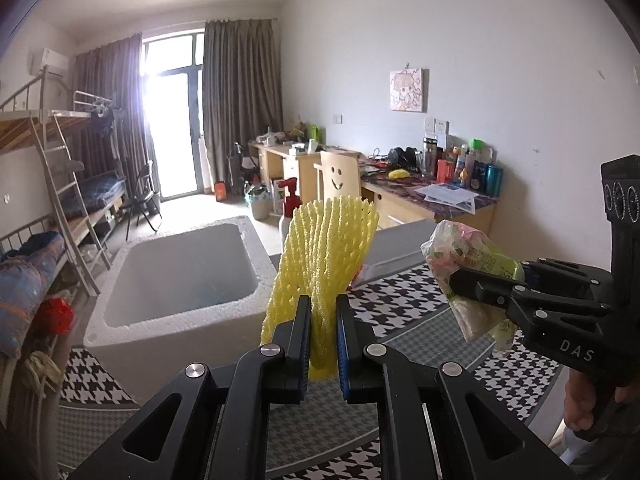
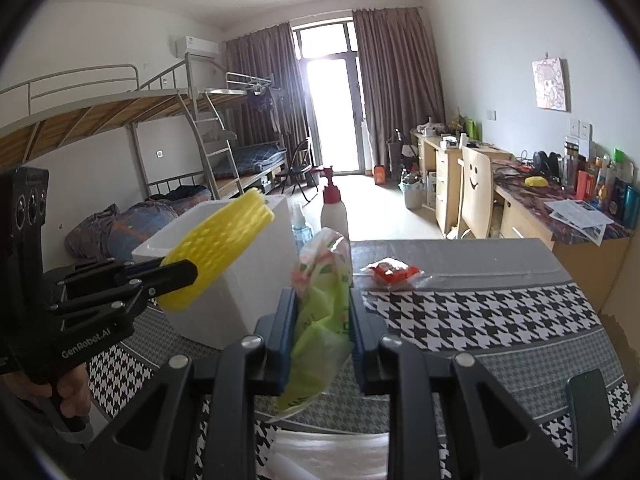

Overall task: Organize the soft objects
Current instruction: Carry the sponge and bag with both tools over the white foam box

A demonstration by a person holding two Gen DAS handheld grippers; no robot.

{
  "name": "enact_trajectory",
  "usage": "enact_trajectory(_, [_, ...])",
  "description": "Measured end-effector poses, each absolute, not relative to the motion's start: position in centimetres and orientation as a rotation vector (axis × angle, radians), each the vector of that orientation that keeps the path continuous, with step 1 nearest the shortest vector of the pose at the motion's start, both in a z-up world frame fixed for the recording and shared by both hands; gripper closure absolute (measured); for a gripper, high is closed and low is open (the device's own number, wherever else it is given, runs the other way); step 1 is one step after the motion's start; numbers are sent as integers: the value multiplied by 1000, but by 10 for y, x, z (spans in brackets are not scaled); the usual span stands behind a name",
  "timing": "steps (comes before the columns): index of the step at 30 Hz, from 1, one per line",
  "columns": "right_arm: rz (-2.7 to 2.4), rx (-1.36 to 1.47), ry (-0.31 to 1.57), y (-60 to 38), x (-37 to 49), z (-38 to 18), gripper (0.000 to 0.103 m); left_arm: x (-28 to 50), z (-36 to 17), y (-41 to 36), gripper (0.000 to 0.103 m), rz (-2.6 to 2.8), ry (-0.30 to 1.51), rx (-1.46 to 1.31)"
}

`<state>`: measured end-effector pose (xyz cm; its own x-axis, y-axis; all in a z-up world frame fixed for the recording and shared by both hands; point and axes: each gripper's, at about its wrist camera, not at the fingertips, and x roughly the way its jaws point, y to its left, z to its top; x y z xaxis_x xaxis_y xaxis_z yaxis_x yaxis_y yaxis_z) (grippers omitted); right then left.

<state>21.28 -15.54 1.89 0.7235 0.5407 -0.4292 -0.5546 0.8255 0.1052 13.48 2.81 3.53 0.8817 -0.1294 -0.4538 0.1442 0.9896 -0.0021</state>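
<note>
My left tool (image 1: 323, 340) is clenched on the lower end of a yellow foam fruit net (image 1: 326, 256), which fans upward above the pads, so I judge I gripped low to keep the springy mesh from slipping out. My right tool (image 2: 323, 334) is clamped on a crumpled green-and-pink plastic bag (image 2: 322, 300), pinched mid-body with its tail hanging below the pads. Both soft things are held in the air above the houndstooth-covered counter (image 2: 460, 320), near the white foam box (image 1: 180, 276) standing at its left edge, probably where they are meant to go. A red packet (image 2: 394, 274) lies near the counter's far edge. The box's floor is dim and partly hidden behind the net, and the bag's print is too blurred to read.
</note>
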Motion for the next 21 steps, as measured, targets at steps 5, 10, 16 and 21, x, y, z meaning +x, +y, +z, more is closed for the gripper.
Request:
enact_trajectory(5, [622,-37,449,-149,213,25,74,137,41,32,91,-129,464,39])
enact_trajectory(10, [635,-36,436,-144,217,32,74,138,47,37,91,-113,453,33])
enact_trajectory(16, [651,-40,425,-137,220,39,74,142,54,46,91,-75,435,22])
enact_trajectory(21, [662,-52,421,-130,225,42,74,145,56,53,91,-60,431,10])
